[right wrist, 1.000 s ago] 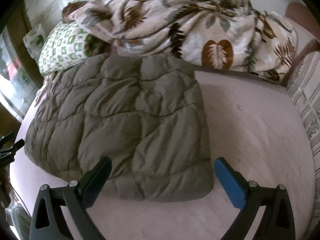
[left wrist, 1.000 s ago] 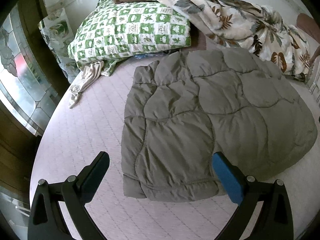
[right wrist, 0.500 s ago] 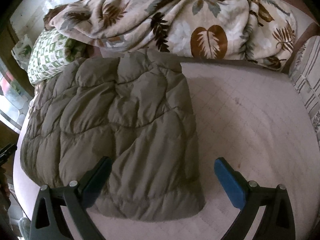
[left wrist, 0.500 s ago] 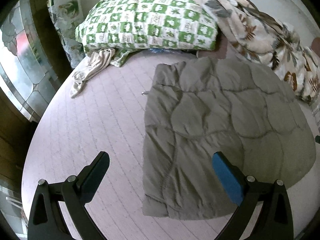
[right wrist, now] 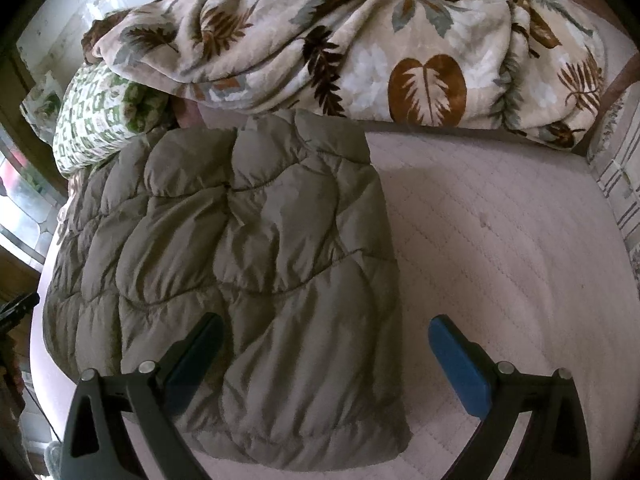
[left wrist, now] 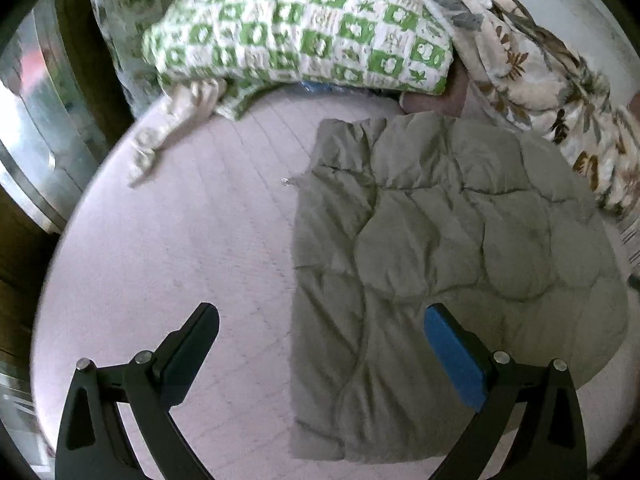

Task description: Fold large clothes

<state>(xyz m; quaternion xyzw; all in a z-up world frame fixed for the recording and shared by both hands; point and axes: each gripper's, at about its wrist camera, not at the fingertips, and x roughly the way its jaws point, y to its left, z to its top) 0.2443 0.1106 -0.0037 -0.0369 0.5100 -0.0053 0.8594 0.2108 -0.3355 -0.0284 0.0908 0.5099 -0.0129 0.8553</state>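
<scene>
Both claws, left gripper (left wrist: pixel 322 326) and right gripper (right wrist: pixel 326 336), hover wide open and empty above the jacket's (left wrist: pixel 440 264) near corners, apparently poised for another fold.

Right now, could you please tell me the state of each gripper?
Left gripper: open, holding nothing, above the jacket's left edge.
Right gripper: open, holding nothing, above the jacket's right edge.

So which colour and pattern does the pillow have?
The pillow has a green-and-white check with small flower and leaf motifs, clearest in the left wrist view.
</scene>
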